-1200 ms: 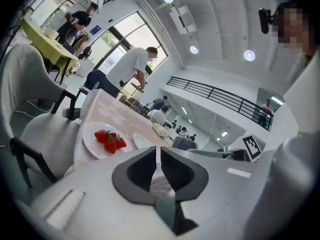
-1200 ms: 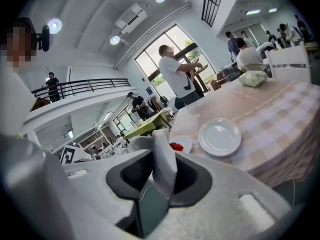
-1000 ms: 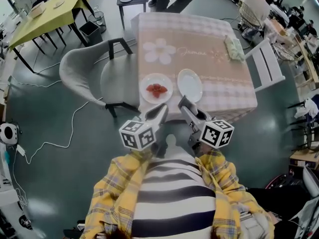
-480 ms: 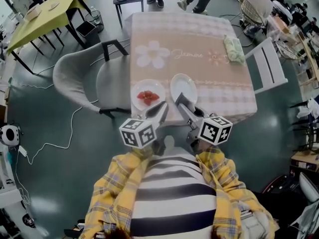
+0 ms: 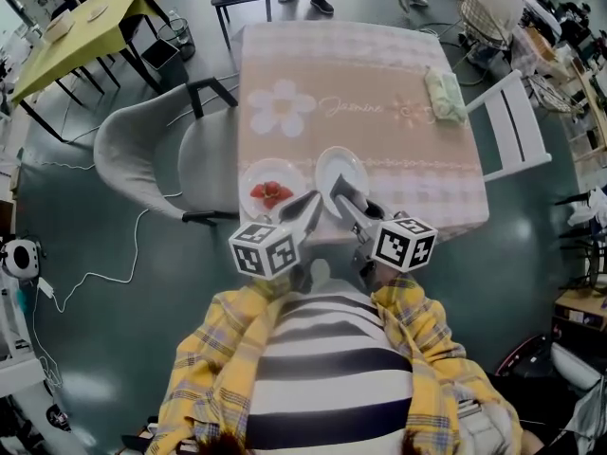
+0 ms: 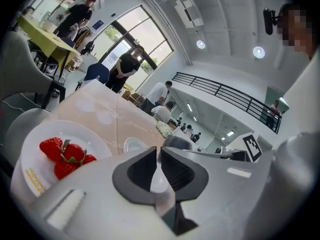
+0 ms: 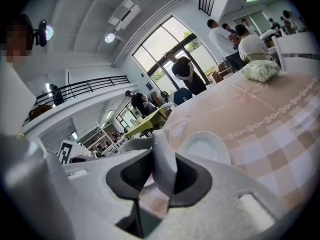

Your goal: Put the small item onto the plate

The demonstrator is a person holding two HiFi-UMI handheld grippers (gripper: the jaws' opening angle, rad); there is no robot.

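Observation:
Several red strawberries [image 5: 270, 193] [image 6: 65, 153] lie on a white plate [image 5: 248, 180] at the near edge of the pink checked table [image 5: 379, 74]. Right of it stands an empty white plate [image 5: 340, 171] [image 7: 204, 146]. My left gripper [image 5: 310, 200] [image 6: 156, 151] hovers just right of the strawberry plate, its pads drawn together to a thin slit with nothing in them. My right gripper [image 5: 341, 195] [image 7: 161, 159] hangs over the near rim of the empty plate. Its jaws stand a little apart, and only tablecloth and the other gripper's grey finger show through the gap.
A green cloth bundle [image 5: 444, 93] [image 7: 260, 70] lies at the table's far right. A grey armchair [image 5: 142, 150] stands against the table's left side, a white chair [image 5: 517, 126] against its right. A yellow-green table [image 5: 76, 27] and standing people are farther back. A white cable [image 5: 114, 263] trails on the floor.
The view has moved closer to the table, so both gripper tips now reach over its near edge beside the two plates. Neither gripper's jaws visibly changed.

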